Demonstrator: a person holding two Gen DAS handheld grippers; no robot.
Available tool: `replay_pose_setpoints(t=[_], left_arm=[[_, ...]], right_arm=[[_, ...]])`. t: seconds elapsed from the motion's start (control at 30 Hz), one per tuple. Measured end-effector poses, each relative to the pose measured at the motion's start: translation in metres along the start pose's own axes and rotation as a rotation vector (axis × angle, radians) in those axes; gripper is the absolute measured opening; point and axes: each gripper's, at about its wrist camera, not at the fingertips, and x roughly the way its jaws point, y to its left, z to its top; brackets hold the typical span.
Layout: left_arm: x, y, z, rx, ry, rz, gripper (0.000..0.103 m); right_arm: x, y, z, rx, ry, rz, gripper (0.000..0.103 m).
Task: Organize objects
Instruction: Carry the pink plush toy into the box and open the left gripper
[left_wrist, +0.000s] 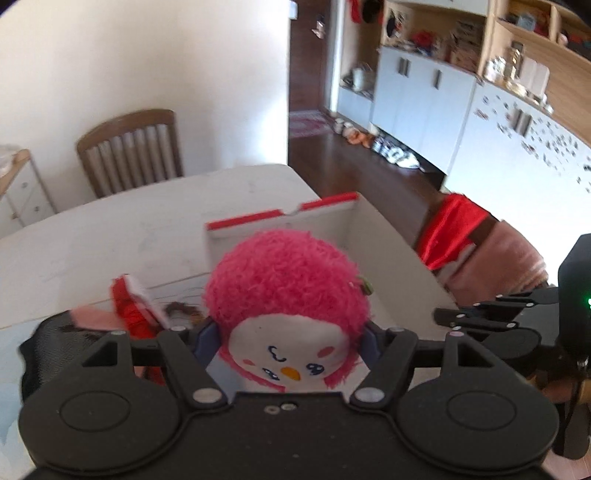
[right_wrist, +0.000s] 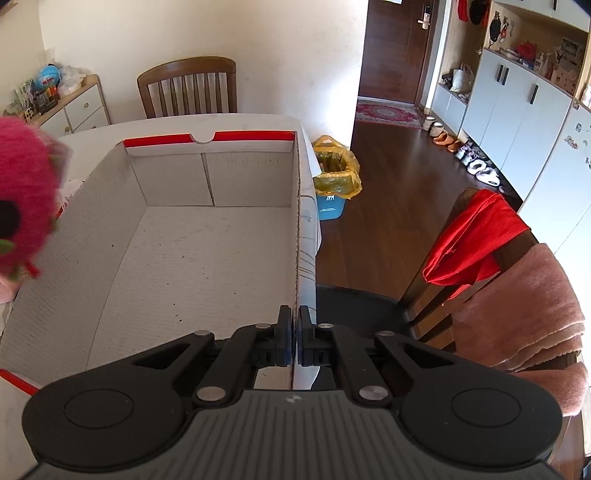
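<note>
White table (left_wrist: 110, 229), open cardboard box (right_wrist: 207, 177) on it

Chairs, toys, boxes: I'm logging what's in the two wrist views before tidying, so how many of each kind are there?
Wooden chairs: 2 (far chair, draped chair)
Pink plush toy: 1
Cardboard box: 1
Bin with yellow bag: 1
Total: 5

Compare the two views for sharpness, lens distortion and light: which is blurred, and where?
Left wrist view: background cabinets smeared by motion blur, pink plush toy fairly sharp. Right wrist view: crisp throughout, cardboard box clear, sunlit floor. Both bend straight edges, fisheye-style.
</note>
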Motion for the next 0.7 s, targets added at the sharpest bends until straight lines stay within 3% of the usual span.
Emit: replay_pose_setpoints(t=[0.37,0.7], left_arm=[[0.081,-0.035,-0.003,0.128,0.213,-0.035,0.072],[0.122,-0.028,-0.02,0.11,0.378,-0.053,0.075]], right_arm=[[0.003,-0.005,0.0,0.026,0.023,0.023,0.002],[0.004,-0.004,0.001,0.028,0.03,0.026,0.002]])
